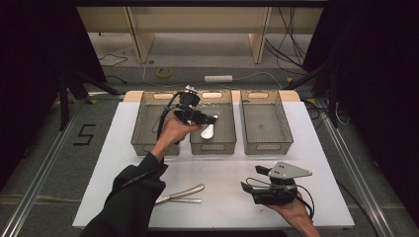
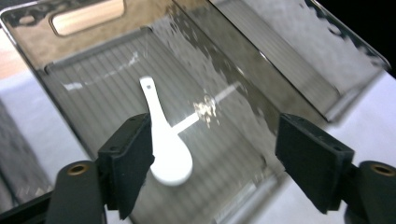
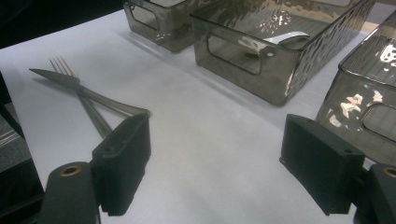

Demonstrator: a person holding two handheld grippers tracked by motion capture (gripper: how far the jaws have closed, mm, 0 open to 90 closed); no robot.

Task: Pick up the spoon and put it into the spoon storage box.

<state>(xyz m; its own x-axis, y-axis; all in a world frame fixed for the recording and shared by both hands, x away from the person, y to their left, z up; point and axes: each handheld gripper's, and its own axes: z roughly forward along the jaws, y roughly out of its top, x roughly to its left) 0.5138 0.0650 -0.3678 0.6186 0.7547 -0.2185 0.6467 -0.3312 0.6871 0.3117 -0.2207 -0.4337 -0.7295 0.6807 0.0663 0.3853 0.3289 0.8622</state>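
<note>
Nearest the camera, the right tool (image 1: pixel 252 180) rests open on the bench (image 1: pixel 222 173), knife (image 1: pixel 184 191) and fork (image 1: pixel 182 200) at its nine o'clock lying lengthwise toward it, while the left tool (image 1: pixel 210 120) gapes empty above the spoon (image 1: pixel 208 131) in the middle bin (image 1: pixel 212 147).

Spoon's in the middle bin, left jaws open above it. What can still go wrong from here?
1. The left gripper hangs low over the white spoon; its left pad may clip the spoon on lifting.
2. The knife and fork lie crossed, so grabbing one probably drags the other.
</note>
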